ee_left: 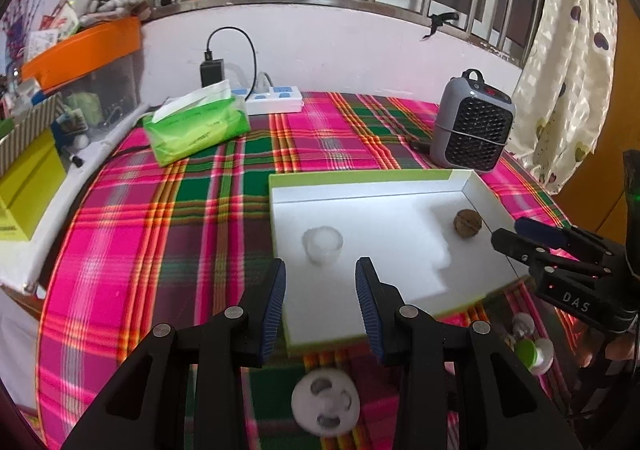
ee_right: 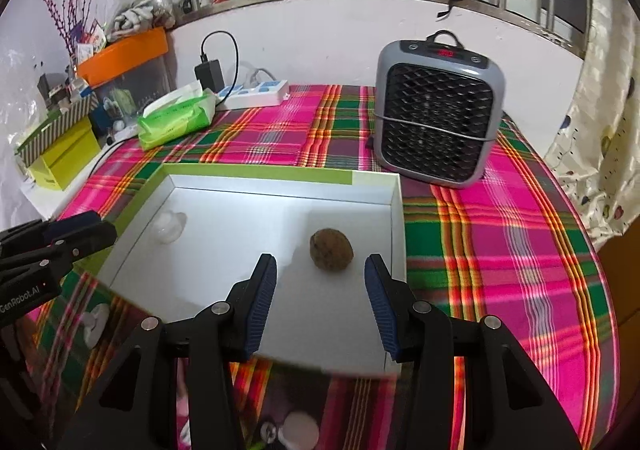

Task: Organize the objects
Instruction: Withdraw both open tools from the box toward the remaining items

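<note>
White cardboard forms the shallow tray [ee_left: 472, 186], edged in lime green, that lies in the middle of the left wrist frame on the desk [ee_left: 200, 218] under its pink and green plaid cloth. Inside it, at centre left, stands a small clear plastic cup [ee_left: 322, 245]; toward the right wall rests a brown wrinkled walnut [ee_left: 467, 224].

The left tongs [ee_left: 320, 298] are released, jaws apart with nothing between them, hovering at the tray's near edge just short of the cup. The right tongs [ee_right: 320, 302], in the lower middle of the right wrist frame, are likewise released and empty, the walnut lying just beyond their tips.

Still outside the tray, at the bottom of the left wrist frame, lies a blurred white round disc with dark spots [ee_left: 325, 406], and at lower right a small cluster of white and green caps [ee_left: 534, 354]; these look like the pieces left to sort.

Risks, as I judge them: the cup is light and could tip if a jaw clips its rim on passing. The walnut is round and may roll if the tray is nudged. The two tongs work near one another and could collide when reaching for the loose pieces.
</note>
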A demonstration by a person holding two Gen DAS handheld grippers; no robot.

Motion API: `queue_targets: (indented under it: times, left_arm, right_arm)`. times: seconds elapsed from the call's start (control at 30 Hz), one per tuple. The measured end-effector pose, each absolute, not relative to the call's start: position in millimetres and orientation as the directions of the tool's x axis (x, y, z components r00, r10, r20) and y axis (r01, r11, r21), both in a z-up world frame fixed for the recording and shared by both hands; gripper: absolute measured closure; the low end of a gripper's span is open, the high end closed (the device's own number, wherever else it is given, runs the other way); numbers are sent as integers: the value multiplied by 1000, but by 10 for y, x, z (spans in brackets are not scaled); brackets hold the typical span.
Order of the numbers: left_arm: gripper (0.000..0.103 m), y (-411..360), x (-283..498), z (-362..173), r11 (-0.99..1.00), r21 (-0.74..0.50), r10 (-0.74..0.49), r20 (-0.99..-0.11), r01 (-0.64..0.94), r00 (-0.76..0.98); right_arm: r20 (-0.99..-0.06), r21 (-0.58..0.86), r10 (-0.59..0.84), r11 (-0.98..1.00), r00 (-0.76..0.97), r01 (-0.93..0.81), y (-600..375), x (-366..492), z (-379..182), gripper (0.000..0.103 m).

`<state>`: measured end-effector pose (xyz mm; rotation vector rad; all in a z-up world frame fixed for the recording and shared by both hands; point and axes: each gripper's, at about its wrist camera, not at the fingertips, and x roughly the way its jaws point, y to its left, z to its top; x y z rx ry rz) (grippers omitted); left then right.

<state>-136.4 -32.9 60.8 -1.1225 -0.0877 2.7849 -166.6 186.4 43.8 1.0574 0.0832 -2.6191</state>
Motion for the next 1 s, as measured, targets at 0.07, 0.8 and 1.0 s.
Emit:
queue_targets:
  times: [0.07, 0.8, 1.0]
  left_arm:
    - [68, -364, -1288, 614, -989, -109, 150, -682, -103, -715]
    - [68, -719, -701, 403, -979, -184, 190, -692, -84, -697]
    - [67, -750, -680, 351, -969, -217, 238, -702, -117, -671]
  right_arm:
    - [-680, 70, -270, -949, -681, 307, 1893, -1571, 460, 56]
    - [-673, 119, -252, -965, -696, 234, 2146, -687, 420, 56]
    - [-679, 144, -261, -964, -686, 224, 2024, -597, 398, 51]
